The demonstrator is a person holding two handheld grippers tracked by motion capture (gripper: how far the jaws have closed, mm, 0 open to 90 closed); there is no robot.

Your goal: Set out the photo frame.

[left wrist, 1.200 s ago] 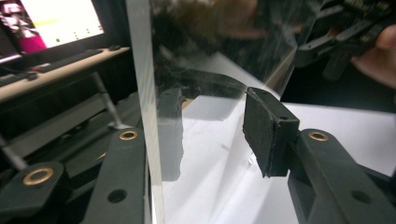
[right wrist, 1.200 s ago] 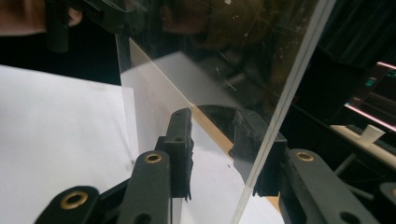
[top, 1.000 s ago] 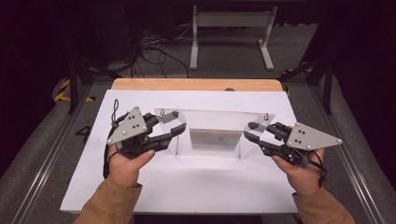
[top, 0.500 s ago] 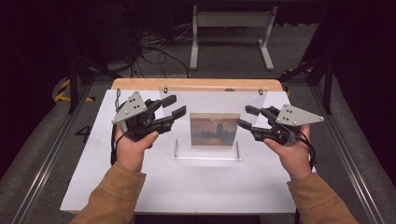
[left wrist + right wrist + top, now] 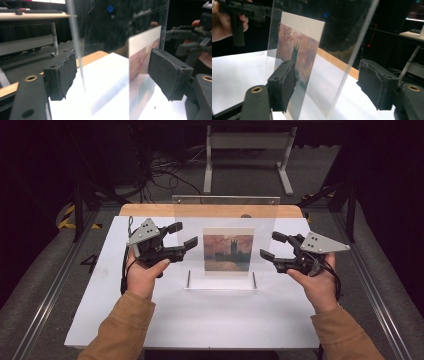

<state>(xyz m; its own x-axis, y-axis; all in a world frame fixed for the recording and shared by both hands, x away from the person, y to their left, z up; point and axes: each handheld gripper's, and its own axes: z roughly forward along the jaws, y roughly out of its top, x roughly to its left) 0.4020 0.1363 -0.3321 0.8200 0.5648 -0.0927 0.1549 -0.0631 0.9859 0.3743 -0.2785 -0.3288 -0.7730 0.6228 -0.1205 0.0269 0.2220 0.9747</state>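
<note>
A clear acrylic picture frame (image 5: 225, 217) stands upright on the white tabletop (image 5: 200, 320), with a print of a reddish sunset painting (image 5: 227, 252) in it. My left gripper (image 5: 185, 234) is at the frame's left edge and my right gripper (image 5: 270, 245) at its right edge. Both have just been opening. In the left gripper view the frame's edge (image 5: 76, 42) runs between the wide-apart pads of the left gripper (image 5: 112, 75), touching neither. In the right gripper view the other edge (image 5: 359, 42) passes between the right gripper's (image 5: 327, 85) pads, also untouched.
Two short metal pins (image 5: 188, 279) hold the frame's base. A wooden strip (image 5: 150, 210) borders the table's far side. Behind it on the floor are a metal stand (image 5: 247, 150) and loose cables (image 5: 165, 170). Rails run along both sides.
The frame went from tilted back between both grippers to standing upright on the table. Both pairs of jaws opened off its edges, and the hands sank a little.
</note>
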